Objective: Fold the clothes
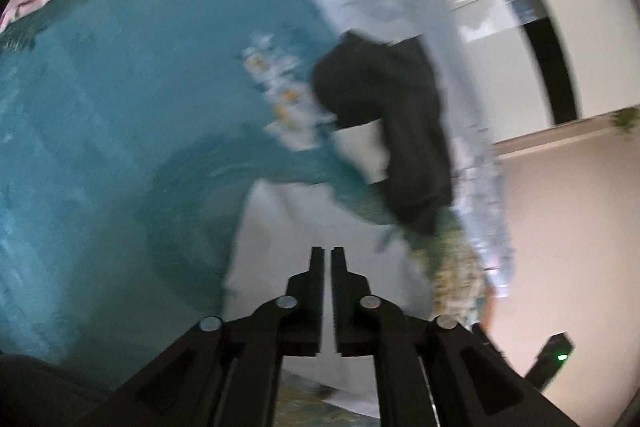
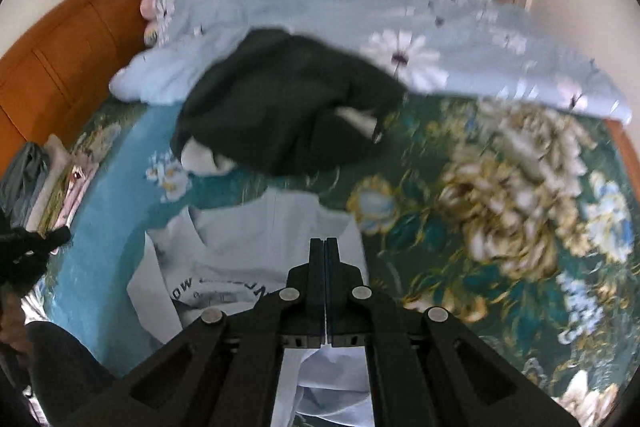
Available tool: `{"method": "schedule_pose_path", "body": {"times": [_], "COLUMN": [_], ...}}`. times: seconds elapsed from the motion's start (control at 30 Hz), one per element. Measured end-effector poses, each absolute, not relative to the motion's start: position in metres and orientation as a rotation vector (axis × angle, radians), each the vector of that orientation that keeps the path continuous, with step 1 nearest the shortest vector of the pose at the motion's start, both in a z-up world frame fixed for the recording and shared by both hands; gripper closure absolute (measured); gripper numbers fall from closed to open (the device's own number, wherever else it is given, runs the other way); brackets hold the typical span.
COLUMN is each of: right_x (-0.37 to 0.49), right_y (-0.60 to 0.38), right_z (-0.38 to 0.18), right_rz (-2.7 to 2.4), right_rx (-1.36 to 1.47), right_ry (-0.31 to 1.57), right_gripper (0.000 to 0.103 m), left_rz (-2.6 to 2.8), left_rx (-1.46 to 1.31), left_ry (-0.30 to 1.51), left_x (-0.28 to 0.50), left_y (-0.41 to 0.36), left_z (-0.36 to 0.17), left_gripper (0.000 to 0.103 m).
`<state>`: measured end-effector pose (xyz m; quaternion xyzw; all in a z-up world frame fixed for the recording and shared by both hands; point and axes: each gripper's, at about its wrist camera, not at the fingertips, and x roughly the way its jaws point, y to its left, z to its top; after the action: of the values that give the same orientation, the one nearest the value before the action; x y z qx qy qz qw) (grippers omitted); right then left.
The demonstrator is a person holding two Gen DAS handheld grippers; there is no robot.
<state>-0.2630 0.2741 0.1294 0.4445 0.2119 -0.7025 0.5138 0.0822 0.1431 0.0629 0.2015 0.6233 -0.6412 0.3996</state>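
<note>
A white T-shirt with dark printed lettering [image 2: 248,259] lies on the teal floral bedspread [image 2: 500,187], just ahead of my right gripper [image 2: 325,241], whose jaws are closed together above the shirt with nothing visibly between them. In the left wrist view the same white shirt [image 1: 288,227] lies under my left gripper [image 1: 327,250], whose jaws stand nearly closed with a thin gap and nothing in it. A crumpled black garment [image 2: 280,99] lies beyond the shirt; it also shows in the left wrist view [image 1: 392,115]. Both views are motion-blurred.
A pale blue flowered quilt [image 2: 360,27] is bunched along the far side of the bed, against an orange wooden headboard [image 2: 72,39]. Folded pink and grey clothes [image 2: 44,179] are stacked at the left. The bedspread [image 1: 100,127] fills the left wrist view.
</note>
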Motion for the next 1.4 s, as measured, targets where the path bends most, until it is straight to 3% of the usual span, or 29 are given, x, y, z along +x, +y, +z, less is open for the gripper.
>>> {"method": "schedule_pose_path", "body": {"times": [0.07,0.1,0.17,0.23,0.27,0.43,0.63,0.7,0.73,0.77,0.83,0.97,1.1,1.23,1.4], "right_x": [-0.267,-0.269,-0.277,-0.288,-0.295,-0.330,-0.328,-0.322,-0.320,-0.318,-0.315,-0.308,-0.307,-0.296,-0.278], "right_y": [0.259,0.252,0.238,0.225,0.219,0.199,0.187,0.186,0.185,0.185,0.187,0.193,0.201,0.205,0.241], "right_z": [0.111,0.104,0.089,0.073,0.064,0.023,0.001,-0.001,-0.001,0.000,0.006,0.032,0.093,0.185,0.317], "right_rz": [-1.670,-1.661,-1.647,-1.637,-1.634,-1.614,-1.598,-1.598,-1.601,-1.606,-1.629,-1.666,-1.725,-1.782,-1.839], "right_rx": [1.110,1.127,1.158,1.199,1.232,1.434,1.496,1.493,1.486,1.479,1.450,1.363,1.207,0.996,0.677], "right_ry": [0.531,0.540,0.560,0.567,0.560,0.463,0.511,0.531,0.545,0.560,0.588,0.592,0.498,0.373,0.187], "right_gripper": [0.096,0.093,0.076,0.060,0.059,0.059,0.059,0.065,0.082,0.097,0.099,0.100,0.101,0.101,0.101], "left_rz": [-1.558,-1.533,-1.486,-1.444,-1.431,-1.385,-1.396,-1.404,-1.404,-1.421,-1.481,-1.596,-1.705,-1.808,-2.055], "left_rx": [0.540,0.540,0.530,0.520,0.516,0.570,0.712,0.733,0.733,0.720,0.676,0.587,0.495,0.401,0.203], "left_ry": [1.583,1.597,1.642,1.685,1.705,1.681,1.613,1.598,1.603,1.593,1.550,1.459,1.363,1.261,0.930], "left_x": [0.079,0.077,0.075,0.073,0.072,0.061,0.040,0.038,0.039,0.040,0.044,0.052,0.060,0.068,0.085], "left_y": [0.138,0.136,0.130,0.125,0.123,0.100,0.075,0.074,0.075,0.076,0.079,0.084,0.090,0.095,0.132], "left_z": [0.040,0.031,0.011,-0.006,-0.013,-0.023,-0.033,-0.034,-0.036,-0.029,-0.001,0.054,0.109,0.165,0.304], "left_gripper": [0.060,0.056,0.046,0.045,0.045,0.041,0.037,0.040,0.054,0.080,0.093,0.097,0.097,0.097,0.097]}}
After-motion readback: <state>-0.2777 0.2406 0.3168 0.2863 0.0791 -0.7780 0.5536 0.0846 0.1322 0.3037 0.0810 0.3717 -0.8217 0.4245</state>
